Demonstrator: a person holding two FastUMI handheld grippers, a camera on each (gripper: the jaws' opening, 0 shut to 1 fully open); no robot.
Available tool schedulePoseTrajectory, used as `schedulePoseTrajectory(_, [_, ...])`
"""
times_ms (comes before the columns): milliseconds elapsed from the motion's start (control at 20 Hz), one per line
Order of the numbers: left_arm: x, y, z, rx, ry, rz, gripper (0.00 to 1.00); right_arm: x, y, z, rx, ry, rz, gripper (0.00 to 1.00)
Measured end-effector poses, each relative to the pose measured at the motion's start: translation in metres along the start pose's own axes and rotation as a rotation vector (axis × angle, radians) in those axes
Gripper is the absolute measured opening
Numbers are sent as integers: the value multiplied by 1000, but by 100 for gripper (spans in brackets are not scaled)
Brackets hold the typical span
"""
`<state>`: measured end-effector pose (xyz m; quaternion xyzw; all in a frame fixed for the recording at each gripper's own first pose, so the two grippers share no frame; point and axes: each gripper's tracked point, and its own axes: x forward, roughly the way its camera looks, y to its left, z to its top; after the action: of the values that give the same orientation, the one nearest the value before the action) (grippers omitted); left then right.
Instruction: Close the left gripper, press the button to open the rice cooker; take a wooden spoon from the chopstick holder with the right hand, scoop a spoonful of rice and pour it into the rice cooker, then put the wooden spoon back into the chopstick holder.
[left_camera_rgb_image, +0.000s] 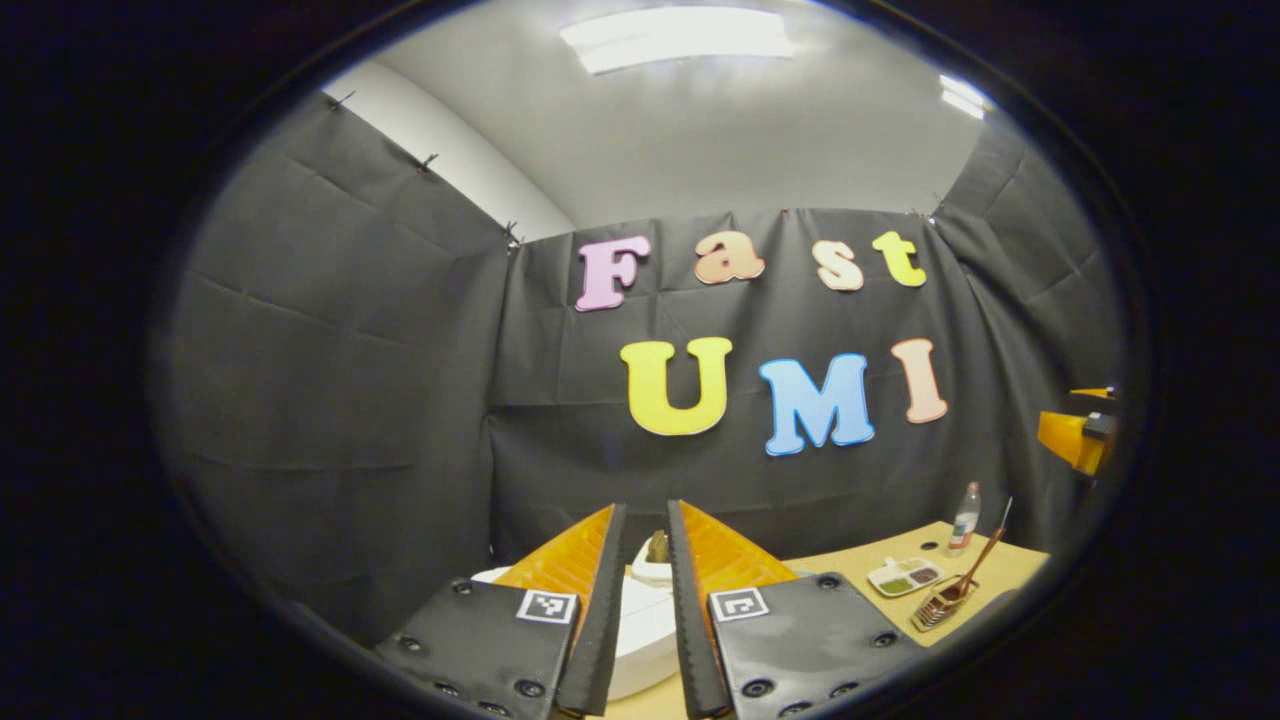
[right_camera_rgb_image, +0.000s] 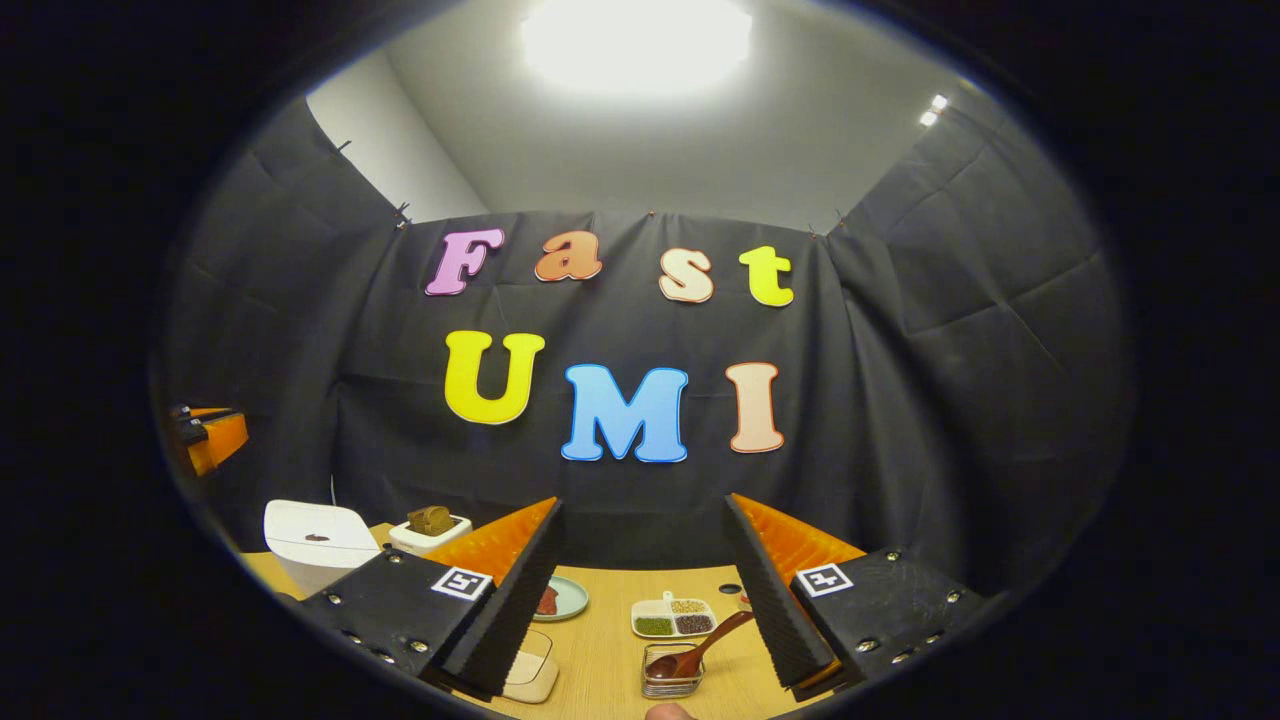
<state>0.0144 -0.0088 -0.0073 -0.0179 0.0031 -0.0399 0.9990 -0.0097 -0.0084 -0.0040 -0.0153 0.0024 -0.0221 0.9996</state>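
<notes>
Right gripper view: right gripper (right_camera_rgb_image: 640, 570) wide open, empty. Chopstick holder (right_camera_rgb_image: 671, 672) at table's (right_camera_rgb_image: 610, 650) near edge holds wooden spoon (right_camera_rgb_image: 700, 648). Divided tray (right_camera_rgb_image: 673, 617) holds grains. Left gripper (left_camera_rgb_image: 646, 590) narrowly open, empty; white rice cooker (right_camera_rgb_image: 316, 541) shut.

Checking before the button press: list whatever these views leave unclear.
- Rice cooker button: left gripper view, covered by the left tongs.
- Divided tray contents: right gripper view, too small to tell which is rice.
- Plate: right gripper view, half behind the right tongs.
</notes>
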Motion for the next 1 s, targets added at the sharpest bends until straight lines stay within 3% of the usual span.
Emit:
schedulePoseTrajectory(50, [5, 6, -1, -9, -3, 13, 32, 0, 1, 1, -2, 1, 0, 95])
schedulePoseTrajectory(100, [8, 5, -4, -20, 7, -1, 11, 1, 2, -1, -5, 2, -2, 95])
schedulePoseTrajectory(250, [11, 15, -8, -18, 22, -1, 13, -1, 4, -3, -10, 6, -11, 95])
schedulePoseTrajectory(300, [18, 17, -13, -21, 21, -9, 9, -3, 3, -3, -13, 8, -18, 95])
schedulePoseTrajectory(550, [46, 28, -36, -57, 74, -56, 6, -10, 2, -2, -20, 14, -60, 95])
schedulePoseTrajectory(1000, [97, 53, -116, -132, 235, -100, 8, -23, 0, -6, -47, 36, -153, 95])
